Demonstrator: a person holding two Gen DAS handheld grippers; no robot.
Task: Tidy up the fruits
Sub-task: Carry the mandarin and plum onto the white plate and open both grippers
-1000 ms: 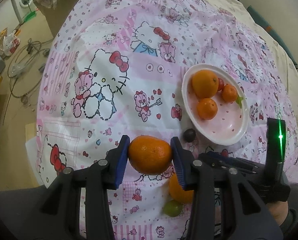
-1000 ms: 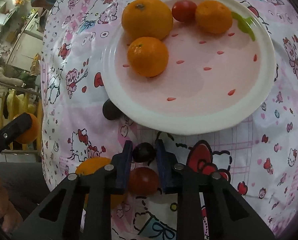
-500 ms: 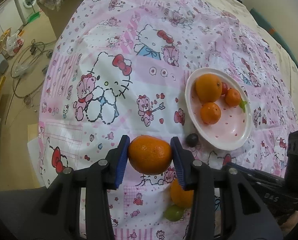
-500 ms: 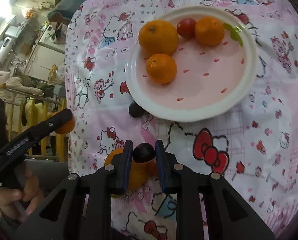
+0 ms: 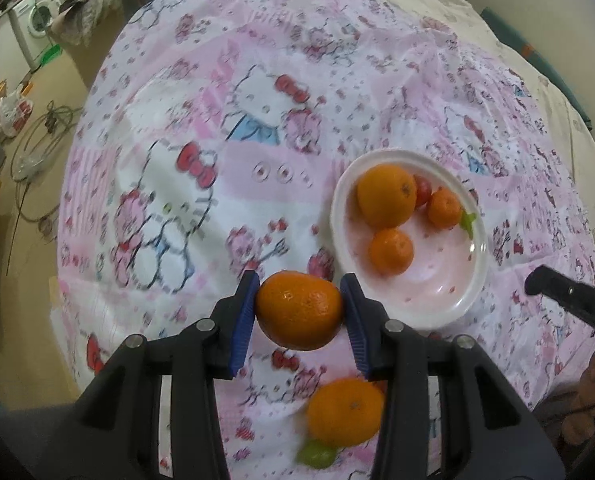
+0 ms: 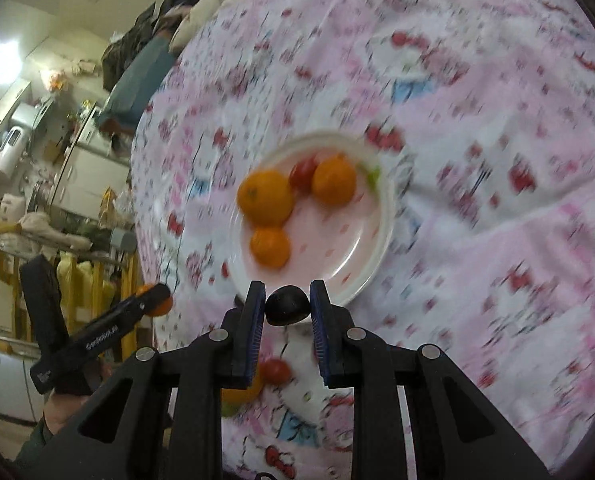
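Dim, warm indoor light; the pink cartoon-print cloth [image 6: 477, 128] smears with motion blur (worse in the right view), fisheye edges darkened.

Left gripper [image 5: 300, 310] and right gripper [image 6: 287, 310], apparently raised, each clamp fruit between their jaws.

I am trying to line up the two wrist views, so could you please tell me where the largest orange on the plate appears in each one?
Left wrist view: the largest orange lies right of centre, at the far left of the white plate.
Right wrist view: it sits just left of centre, blurred, on the plate's left side.
Shared landmark: the red tomato touching it, between it and a smaller orange.
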